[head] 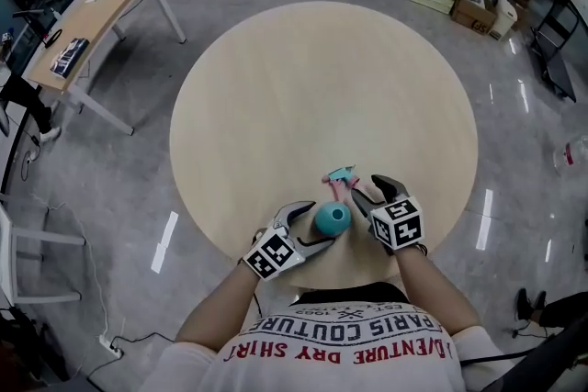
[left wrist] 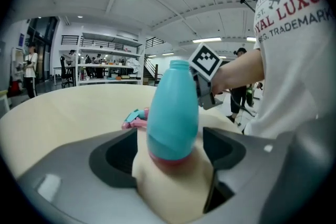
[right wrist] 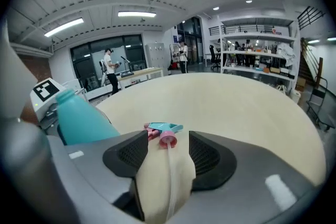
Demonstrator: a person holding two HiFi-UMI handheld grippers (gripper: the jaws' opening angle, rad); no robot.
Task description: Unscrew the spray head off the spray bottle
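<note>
Spray bottle is standing upright close to the edge of the round tabletop nearest us, teal with a pink band at the bottom, and its neck is bare. We've got the left gripper around it, fingers spread apart with a gap showing on each side, so nothing's actually clamped. Spray head is already off, lying on its side just beyond the bottle, toward the middle. It's teal with a pink collar. Our right gripper sits over it with fingers wide apart too, and the clear dip tube runs back between them without touching either.
</note>
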